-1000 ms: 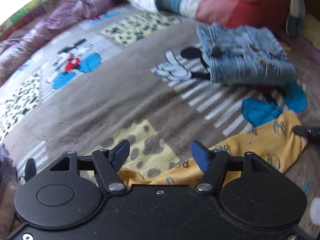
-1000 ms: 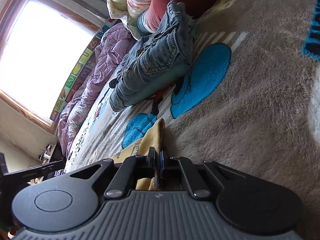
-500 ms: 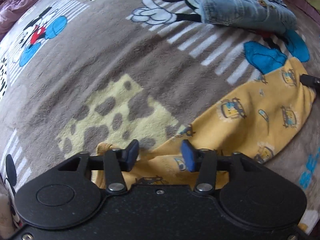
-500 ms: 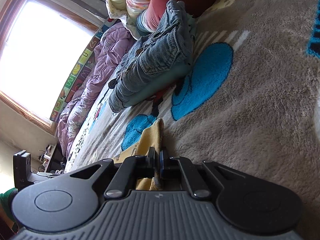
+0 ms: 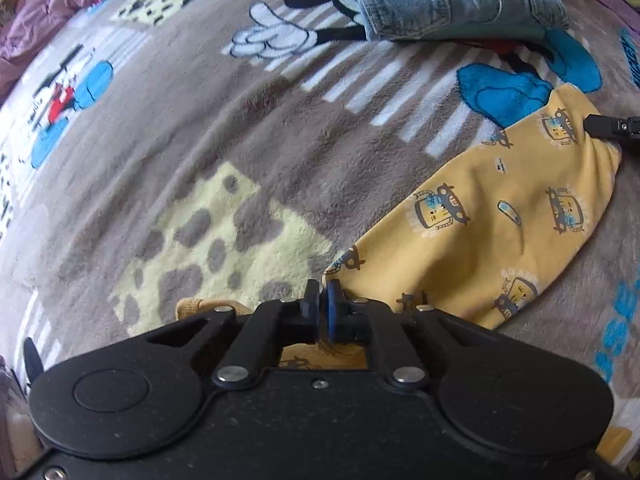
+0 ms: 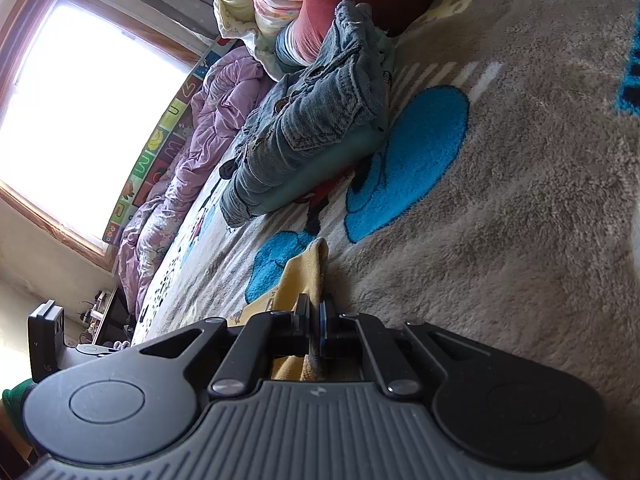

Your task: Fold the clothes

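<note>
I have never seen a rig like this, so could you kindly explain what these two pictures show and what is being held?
There is no robot: a person carries a hand-held gripper in each hand, each with a camera looking along its two fingers. One picture comes from the left hand-held gripper, the other from the right hand-held gripper. Both look at a cartoon blanket. On it lie a yellow printed garment and a folded denim piece. Each gripper is shut on an edge of the yellow garment; the right one shows at the left picture's right edge.
</note>
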